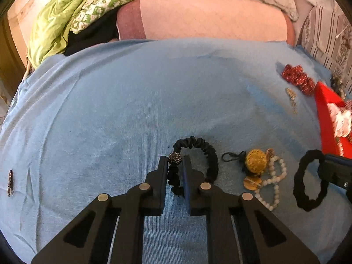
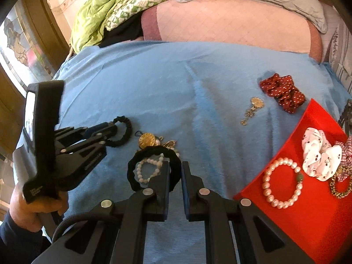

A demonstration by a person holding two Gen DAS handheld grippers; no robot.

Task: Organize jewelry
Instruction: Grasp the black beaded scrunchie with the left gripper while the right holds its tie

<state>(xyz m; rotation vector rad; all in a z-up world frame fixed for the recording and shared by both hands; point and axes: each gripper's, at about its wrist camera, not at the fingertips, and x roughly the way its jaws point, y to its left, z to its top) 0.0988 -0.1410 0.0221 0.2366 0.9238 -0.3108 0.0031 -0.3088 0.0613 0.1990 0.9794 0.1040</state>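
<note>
Both grippers are mid-pickup: the left gripper (image 1: 175,160) is pinched on a black bracelet (image 1: 198,151) by its sparkly bead, and the right gripper (image 2: 175,168) has clamped a black hair tie (image 2: 136,165) just off the blue cloth (image 1: 110,110). Next, I'd guess, each load goes to the red tray (image 2: 308,220) to the right. Only the right view shows a pearl bracelet (image 2: 282,182) and white scrunchie (image 2: 319,158) in it; only the left shows a clip (image 1: 10,182) far left.
</note>
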